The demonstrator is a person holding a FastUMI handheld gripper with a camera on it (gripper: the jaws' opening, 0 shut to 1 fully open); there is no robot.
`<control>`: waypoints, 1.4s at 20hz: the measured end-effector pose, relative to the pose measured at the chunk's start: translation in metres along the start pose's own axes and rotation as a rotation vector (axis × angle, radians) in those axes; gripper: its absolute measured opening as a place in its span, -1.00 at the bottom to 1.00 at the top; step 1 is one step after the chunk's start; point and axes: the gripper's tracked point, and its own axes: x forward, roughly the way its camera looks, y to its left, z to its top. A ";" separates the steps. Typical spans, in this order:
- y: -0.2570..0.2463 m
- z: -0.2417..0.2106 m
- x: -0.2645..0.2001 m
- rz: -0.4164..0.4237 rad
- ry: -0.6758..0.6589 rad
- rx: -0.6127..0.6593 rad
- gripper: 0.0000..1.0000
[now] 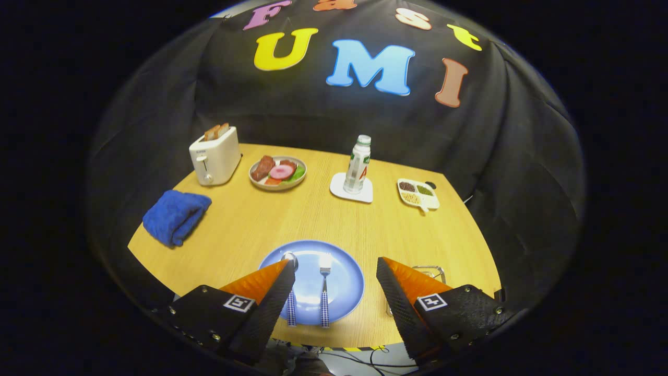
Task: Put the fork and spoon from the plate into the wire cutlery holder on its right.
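Both jaws spread wide over plate (344, 282), fork (324, 292) between.

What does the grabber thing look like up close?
The gripper has two wedge-shaped fingers that narrow to points and have bumpy textured inner faces. Each sits on a black block with small screws and a square black-and-white marker.

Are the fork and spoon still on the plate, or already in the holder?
On the blue plate: fork and spoon lie side by side between the open tongs.
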 end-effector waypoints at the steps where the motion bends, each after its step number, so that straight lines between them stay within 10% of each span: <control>1: -0.001 -0.007 0.006 0.000 0.032 -0.005 0.95; 10: 0.002 -0.064 0.049 0.033 0.309 -0.040 0.93; 14: 0.002 -0.081 0.061 0.063 0.417 -0.073 0.45; 20: 0.009 -0.103 0.075 0.111 0.570 -0.117 0.45; 23: 0.007 -0.110 0.079 0.114 0.621 -0.125 -0.71; 28: 0.004 -0.113 0.082 0.117 0.698 -0.166 -0.70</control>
